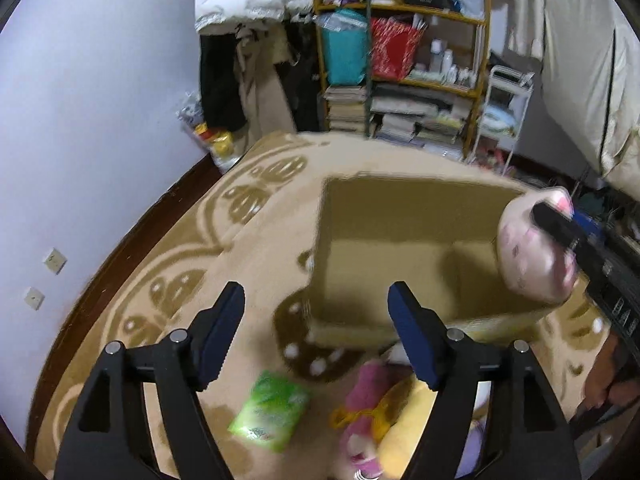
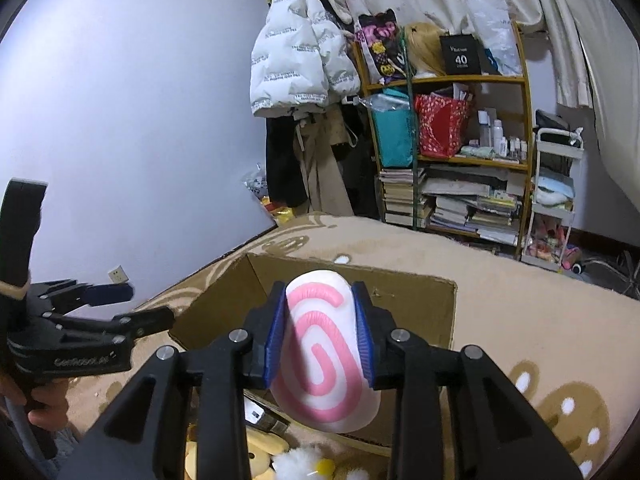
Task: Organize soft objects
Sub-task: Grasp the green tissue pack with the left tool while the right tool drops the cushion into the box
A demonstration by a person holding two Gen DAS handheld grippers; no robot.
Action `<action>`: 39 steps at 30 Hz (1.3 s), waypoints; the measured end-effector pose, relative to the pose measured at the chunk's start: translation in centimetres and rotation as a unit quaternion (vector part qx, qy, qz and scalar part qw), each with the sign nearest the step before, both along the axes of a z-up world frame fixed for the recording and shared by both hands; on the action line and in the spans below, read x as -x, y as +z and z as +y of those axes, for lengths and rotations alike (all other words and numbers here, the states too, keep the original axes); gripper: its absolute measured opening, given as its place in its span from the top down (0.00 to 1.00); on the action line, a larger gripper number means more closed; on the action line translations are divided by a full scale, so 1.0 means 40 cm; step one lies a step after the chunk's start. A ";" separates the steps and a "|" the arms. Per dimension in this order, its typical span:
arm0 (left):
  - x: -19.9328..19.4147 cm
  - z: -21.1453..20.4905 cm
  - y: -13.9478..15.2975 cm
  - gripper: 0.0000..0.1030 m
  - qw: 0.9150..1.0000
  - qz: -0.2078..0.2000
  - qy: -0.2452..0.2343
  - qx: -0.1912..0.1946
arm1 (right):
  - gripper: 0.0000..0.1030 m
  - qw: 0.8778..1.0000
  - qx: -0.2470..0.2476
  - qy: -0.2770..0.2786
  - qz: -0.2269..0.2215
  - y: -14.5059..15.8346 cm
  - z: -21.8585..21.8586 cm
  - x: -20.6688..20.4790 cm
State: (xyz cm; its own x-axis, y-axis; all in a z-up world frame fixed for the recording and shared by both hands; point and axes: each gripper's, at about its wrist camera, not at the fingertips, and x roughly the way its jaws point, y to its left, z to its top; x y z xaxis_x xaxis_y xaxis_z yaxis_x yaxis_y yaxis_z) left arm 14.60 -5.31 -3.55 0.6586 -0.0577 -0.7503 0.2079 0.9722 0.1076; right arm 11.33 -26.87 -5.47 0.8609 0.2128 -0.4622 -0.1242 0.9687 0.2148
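My right gripper [image 2: 321,334] is shut on a white plush with a pink spiral [image 2: 320,356], squeezed between the blue pads over the near edge of an open cardboard box [image 2: 400,292]. In the left wrist view that plush [image 1: 532,256] hangs by the right wall of the box [image 1: 400,220], with the right gripper [image 1: 560,228] on it. My left gripper [image 1: 316,332] stands open with nothing between its fingers, above the carpet in front of the box. Below it lie a green packet [image 1: 272,412] and a pile of pink and yellow soft toys [image 1: 380,412].
The box sits on a beige patterned carpet [image 1: 248,248]. A wooden shelf [image 1: 404,60] full of books, bags and bottles stands behind, a white cart [image 1: 504,108] to its right, and coats [image 1: 248,40] hang to its left. A person's hand [image 2: 44,404] holds the left gripper.
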 end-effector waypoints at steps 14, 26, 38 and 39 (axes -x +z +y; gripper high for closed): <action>-0.030 0.138 -0.178 0.11 0.982 0.167 0.082 -0.019 | 0.64 1.000 0.008 0.011 0.024 -0.038 0.014 -0.018; -0.054 0.138 -0.328 0.11 0.957 0.275 0.086 -0.027 | 0.57 0.998 -0.012 0.007 0.059 -0.065 -0.003 -0.023; -0.037 0.118 -0.306 0.47 0.970 0.236 0.061 -0.023 | 0.53 0.998 -0.010 0.005 0.060 -0.063 0.004 -0.012; -0.028 0.117 -0.285 0.47 0.973 0.220 0.061 -0.021 | 0.53 0.998 -0.009 0.005 0.060 -0.062 0.005 -0.010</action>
